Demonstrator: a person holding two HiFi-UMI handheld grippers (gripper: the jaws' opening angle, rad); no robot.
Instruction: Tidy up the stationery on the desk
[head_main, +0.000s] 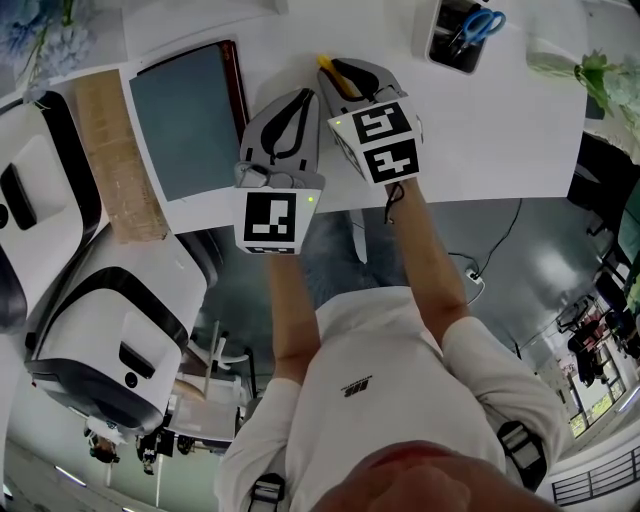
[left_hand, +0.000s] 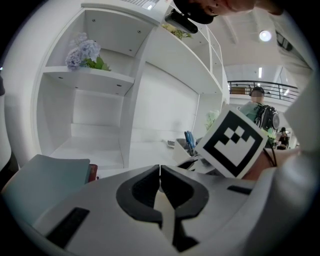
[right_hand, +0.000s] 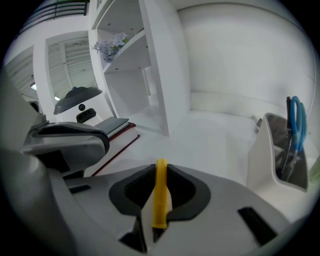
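1. White desk (head_main: 480, 130), viewed from above.
2. Grey book (head_main: 185, 120), red spine: flat at 10 o'clock.
3. Tan strip (head_main: 120, 155): 9 o'clock, just beside the book.
4. White holder (head_main: 424, 30) with blue scissors (head_main: 480, 25): 1 o'clock.

The desk (head_main: 500, 130) is white and stands against a plain white wall (right_hand: 240, 55). At its left side rises a white shelf unit (left_hand: 100, 80), with pale blue flowers (left_hand: 84, 52) on an upper shelf. The floor (head_main: 545, 255) beside the desk is grey and shiny with reflected light. Far behind, a round lamp (left_hand: 265, 36) shines on the ceiling above a railing (left_hand: 237, 84)
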